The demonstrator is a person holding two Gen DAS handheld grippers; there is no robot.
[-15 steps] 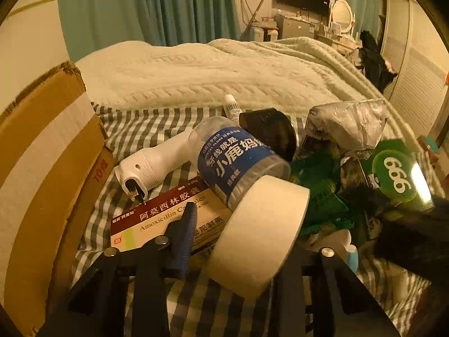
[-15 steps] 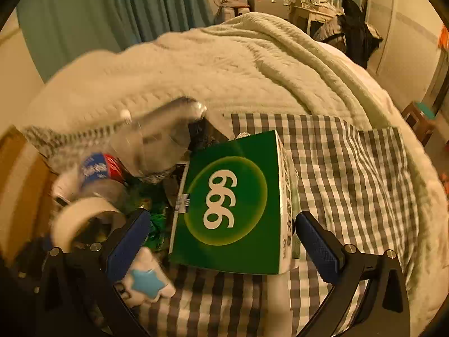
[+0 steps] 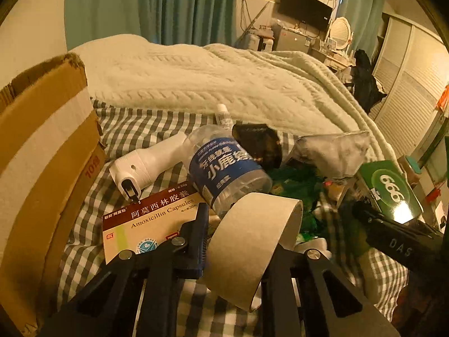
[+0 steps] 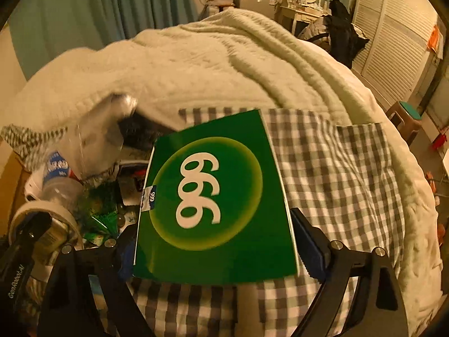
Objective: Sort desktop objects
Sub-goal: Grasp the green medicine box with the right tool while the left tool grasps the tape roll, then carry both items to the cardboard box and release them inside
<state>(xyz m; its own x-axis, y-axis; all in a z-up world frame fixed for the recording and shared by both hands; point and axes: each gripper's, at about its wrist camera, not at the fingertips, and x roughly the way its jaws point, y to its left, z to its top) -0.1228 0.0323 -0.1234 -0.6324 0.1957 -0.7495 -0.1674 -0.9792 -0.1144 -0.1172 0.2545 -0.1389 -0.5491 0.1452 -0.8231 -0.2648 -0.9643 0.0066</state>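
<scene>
While right tool grips green box, checkered cloth rightward bare.

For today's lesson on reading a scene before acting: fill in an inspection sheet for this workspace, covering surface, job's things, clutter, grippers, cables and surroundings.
Surface: checked cloth spread over a bed, partly bare on the right.
Job's things: tape roll; green 999 box; Amoxicillin box; blue-label bottle; white device; dark jar.
Clutter: crumpled clear plastic and green wrappers, piled together.
Grippers: left gripper shut on tape roll; right gripper shut on green 999 box.
Cables: nothing seen.
Surroundings: cardboard box at left; white blanket; teal curtains; TV; louvred doors.
</scene>
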